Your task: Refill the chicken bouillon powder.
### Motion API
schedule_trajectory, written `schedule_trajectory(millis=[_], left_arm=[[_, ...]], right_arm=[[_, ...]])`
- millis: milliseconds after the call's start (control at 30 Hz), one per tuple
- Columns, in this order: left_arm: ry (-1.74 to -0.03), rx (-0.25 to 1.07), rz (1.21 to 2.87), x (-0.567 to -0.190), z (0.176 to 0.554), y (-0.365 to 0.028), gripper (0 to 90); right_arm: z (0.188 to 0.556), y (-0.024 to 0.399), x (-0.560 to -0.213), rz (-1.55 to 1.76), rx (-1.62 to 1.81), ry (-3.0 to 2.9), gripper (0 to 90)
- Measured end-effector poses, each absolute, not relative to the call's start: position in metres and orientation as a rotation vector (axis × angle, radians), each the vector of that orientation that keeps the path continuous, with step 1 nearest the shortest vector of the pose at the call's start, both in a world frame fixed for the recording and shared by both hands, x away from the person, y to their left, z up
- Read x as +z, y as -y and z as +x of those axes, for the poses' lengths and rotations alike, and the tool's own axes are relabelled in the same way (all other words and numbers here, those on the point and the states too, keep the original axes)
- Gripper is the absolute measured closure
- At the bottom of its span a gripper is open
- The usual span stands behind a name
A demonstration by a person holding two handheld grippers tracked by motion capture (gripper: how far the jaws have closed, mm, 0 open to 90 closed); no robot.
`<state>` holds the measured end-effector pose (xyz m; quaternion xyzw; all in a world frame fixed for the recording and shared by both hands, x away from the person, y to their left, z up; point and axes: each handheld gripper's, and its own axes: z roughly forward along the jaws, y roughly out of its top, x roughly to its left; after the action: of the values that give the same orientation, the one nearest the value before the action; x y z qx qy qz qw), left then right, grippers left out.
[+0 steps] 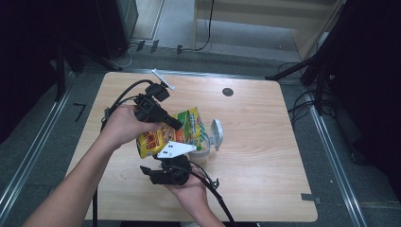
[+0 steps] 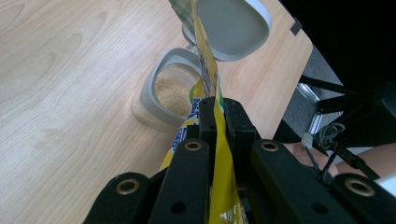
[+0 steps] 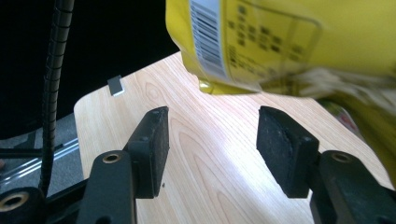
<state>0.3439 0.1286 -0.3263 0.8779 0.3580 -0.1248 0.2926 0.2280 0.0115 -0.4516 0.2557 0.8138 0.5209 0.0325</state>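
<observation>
**Me:** While my left gripper (image 2: 215,109) is clamped tight on the flat edge of a yellow snack pouch (image 1: 163,135), I hold that pouch tilted above a small grey-rimmed jar (image 2: 173,88) near the middle of the wooden table (image 1: 265,142). My right gripper (image 3: 211,140) sits just below the pouch with its two black pads (image 3: 280,144) standing apart and nothing between them, only bare wood beyond.

**Listener:** What is in the jar?

**Me:** A tan, crumbly powder partway up the glass. Its hinged lid (image 1: 216,132) stands flipped open on the far side. From the left gripper view, the pouch runs upward from my jaws and crosses over the jar's mouth.

**Listener:** Is the pouch touching the jar?

**Me:** I cannot tell; it passes in front of the rim, and the contact point is hidden.

**Listener:** What could go wrong from here?

**Me:** I judge three risks. The pouch is held by a thin edge alone, so its weight could twist it in my jaws and send the contents past the narrow opening onto the table. The pouch's lower corner could nudge the light jar and tip it. And if my right gripper closes on the bulging body instead of a seam, it could squeeze powder out in a burst.
</observation>
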Motion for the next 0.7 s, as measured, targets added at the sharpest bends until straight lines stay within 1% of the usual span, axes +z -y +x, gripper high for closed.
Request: schedule_trajectory(millis=[367, 700], left_arm=[[-0.924, -0.313, 2.308, -0.33, 0.337, -0.141, 88.4], [-0.912, -0.308, 2.282, -0.338, 0.328, -0.154, 87.1]], right_arm=[[0.229, 0.009, -0.451, 0.804, 1.605, -2.48, 44.6], [0.232, 0.009, -0.455, 0.765, 1.593, -2.509, 46.1]])
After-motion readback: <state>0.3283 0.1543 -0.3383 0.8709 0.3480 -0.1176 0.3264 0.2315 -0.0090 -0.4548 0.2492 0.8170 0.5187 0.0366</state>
